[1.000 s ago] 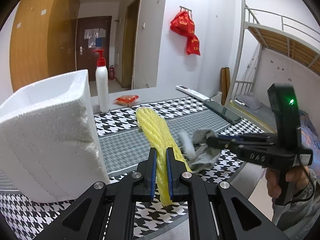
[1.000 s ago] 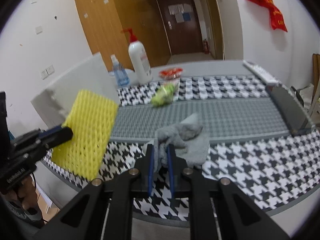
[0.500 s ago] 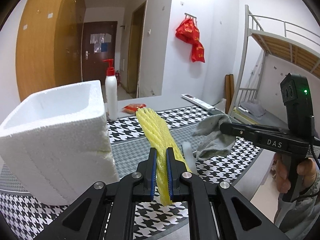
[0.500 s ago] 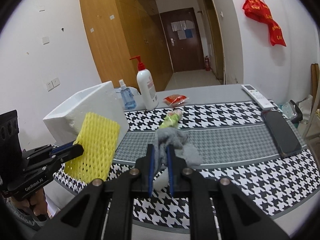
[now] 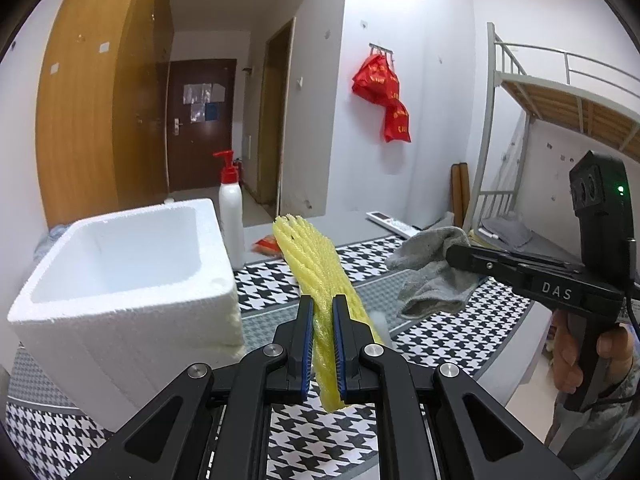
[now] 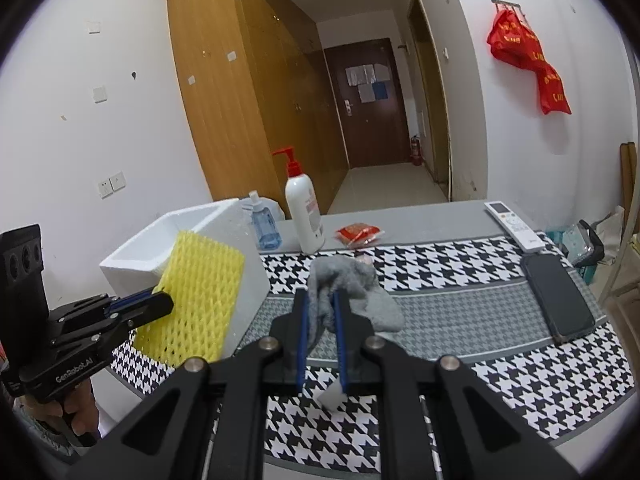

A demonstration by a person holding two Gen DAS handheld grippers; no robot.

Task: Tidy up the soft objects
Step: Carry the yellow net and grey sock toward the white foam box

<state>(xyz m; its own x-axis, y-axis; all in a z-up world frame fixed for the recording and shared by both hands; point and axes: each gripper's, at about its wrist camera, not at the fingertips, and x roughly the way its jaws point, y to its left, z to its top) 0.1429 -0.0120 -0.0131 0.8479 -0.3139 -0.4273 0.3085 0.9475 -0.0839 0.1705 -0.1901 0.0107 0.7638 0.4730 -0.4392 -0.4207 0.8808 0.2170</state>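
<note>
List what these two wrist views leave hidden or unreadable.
- Foam box floor: left wrist view, cut off by its near wall.
- Small white piece below the grey sock: right wrist view, blurred, identity unclear.
- Pump bottle label: right wrist view, too small.
- Yellow foam net lower end: left wrist view, partly hidden by the left claw.
- Right claw grip point: sock folds cover it.

Yellow foam net (image 5: 320, 280) & grey sock (image 6: 352, 292) held above table.
</note>
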